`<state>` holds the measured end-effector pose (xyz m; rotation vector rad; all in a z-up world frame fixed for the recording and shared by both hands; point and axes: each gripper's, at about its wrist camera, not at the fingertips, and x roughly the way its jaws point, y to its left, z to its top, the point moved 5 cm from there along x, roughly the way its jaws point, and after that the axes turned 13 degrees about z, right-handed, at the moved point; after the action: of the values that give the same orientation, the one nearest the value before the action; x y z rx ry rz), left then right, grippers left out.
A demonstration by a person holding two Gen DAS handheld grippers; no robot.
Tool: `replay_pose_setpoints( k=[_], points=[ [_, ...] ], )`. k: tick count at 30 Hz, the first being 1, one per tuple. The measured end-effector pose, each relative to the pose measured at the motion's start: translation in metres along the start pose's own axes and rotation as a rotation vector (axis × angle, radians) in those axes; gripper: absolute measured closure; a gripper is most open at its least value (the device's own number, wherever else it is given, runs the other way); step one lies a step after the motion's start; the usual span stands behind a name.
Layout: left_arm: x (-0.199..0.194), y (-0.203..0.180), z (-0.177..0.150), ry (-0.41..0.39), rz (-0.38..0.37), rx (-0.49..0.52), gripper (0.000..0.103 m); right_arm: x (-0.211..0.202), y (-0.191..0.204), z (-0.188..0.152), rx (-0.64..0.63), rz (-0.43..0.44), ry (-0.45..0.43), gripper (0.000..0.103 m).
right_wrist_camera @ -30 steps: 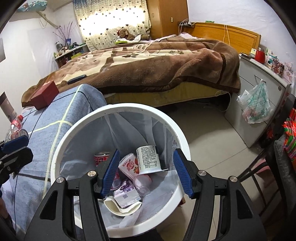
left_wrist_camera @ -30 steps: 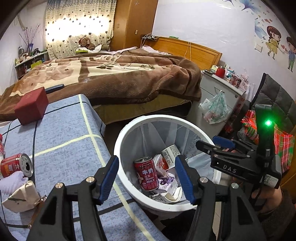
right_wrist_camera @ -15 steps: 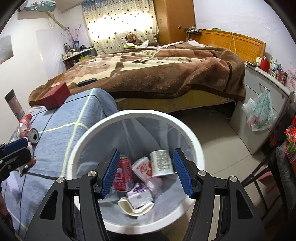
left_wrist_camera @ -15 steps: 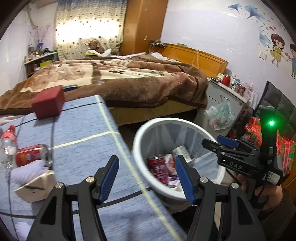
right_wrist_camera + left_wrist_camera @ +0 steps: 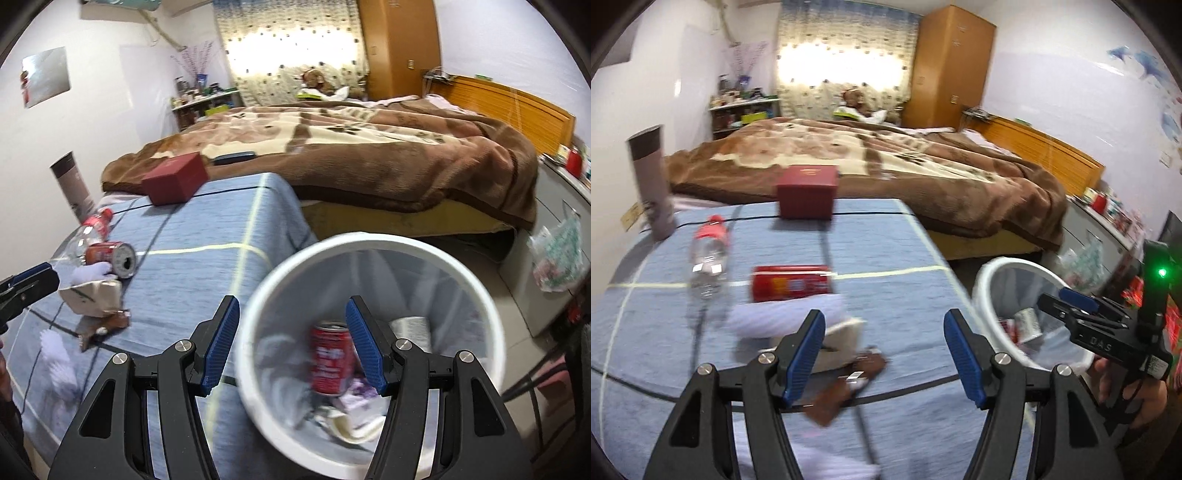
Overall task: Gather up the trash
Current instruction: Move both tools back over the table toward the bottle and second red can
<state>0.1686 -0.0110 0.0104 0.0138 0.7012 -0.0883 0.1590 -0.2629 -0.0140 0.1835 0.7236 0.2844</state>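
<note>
Trash lies on the blue-clothed table (image 5: 886, 240): a red can (image 5: 792, 282) on its side, a clear bottle (image 5: 709, 258) with a red cap, a white tissue (image 5: 786, 315), a crumpled beige carton (image 5: 838, 339) and a brown wrapper (image 5: 846, 384). My left gripper (image 5: 884, 354) hovers over the carton and wrapper. Its jaws are opening and nothing is between them. The white lined bin (image 5: 369, 240) stands off the table's right edge and holds a red can (image 5: 330, 358) and cartons. My right gripper (image 5: 291, 347) hangs open and empty over the bin's left rim.
A dark red box (image 5: 807, 192) and a grey tube (image 5: 652, 181) stand at the table's far side. Behind is a bed with a brown blanket (image 5: 369, 147). A grey cabinet with a hanging plastic bag (image 5: 557, 258) stands right of the bin.
My left gripper swung left, from over the bin to over the table's trash, and its jaws widened slightly. My right gripper shifted left, from the bin's middle to its left rim.
</note>
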Motion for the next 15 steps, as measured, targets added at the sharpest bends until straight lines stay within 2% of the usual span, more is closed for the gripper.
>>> replay_pose_setpoints(
  k=[5, 15],
  points=[
    [0.000, 0.041, 0.000, -0.007, 0.069, -0.032, 0.034, 0.016, 0.028, 0.003, -0.041, 0.045, 0.018, 0.041],
    [0.016, 0.112, 0.003, 0.026, 0.120, -0.119, 0.031, 0.052, 0.093, 0.021, -0.182, 0.130, 0.059, 0.042]
  ],
)
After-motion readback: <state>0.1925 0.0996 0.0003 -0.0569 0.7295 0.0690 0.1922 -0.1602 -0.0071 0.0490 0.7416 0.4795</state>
